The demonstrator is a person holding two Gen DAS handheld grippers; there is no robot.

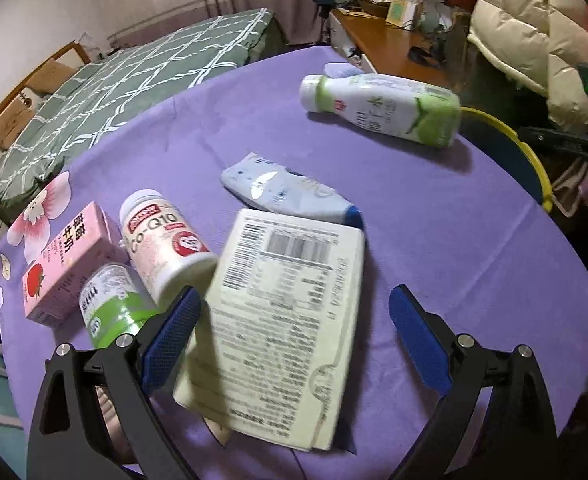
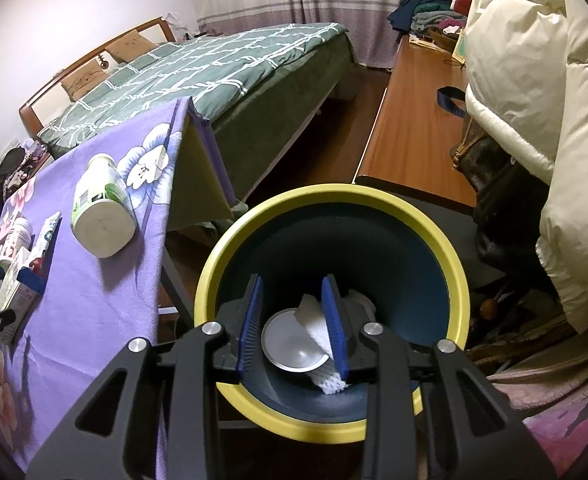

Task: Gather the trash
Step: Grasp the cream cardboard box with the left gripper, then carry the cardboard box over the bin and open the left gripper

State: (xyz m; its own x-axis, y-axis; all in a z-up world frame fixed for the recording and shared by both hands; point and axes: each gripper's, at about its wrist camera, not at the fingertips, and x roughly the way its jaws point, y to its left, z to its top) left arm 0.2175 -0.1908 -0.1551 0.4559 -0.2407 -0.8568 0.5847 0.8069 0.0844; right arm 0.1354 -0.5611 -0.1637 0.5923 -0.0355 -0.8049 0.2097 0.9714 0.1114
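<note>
My left gripper [image 1: 296, 292] stands wide open over a cream printed box [image 1: 285, 320] lying flat on the purple tablecloth [image 1: 434, 240]. Its left pad is at the box's edge and its right pad is well clear of the box. My right gripper [image 2: 291, 284] hangs over the yellow-rimmed bin [image 2: 334, 193], jaws partly apart and nothing pressed between them. Down in the bin lie a silver can [image 2: 294, 344] and a white foam net [image 2: 324, 386]. A green-and-white bottle [image 1: 382, 108] lies near the table's far edge.
Left of the box lie a Co-Q10 bottle [image 1: 165, 240], a pink milk carton [image 1: 65, 264] and a green-labelled bottle [image 1: 109, 308]. A grey-blue pouch [image 1: 289, 192] lies behind it. The bin's rim [image 1: 534, 159] shows past the table's right edge. A bed [image 2: 213, 72] and wooden desk [image 2: 414, 128] stand behind.
</note>
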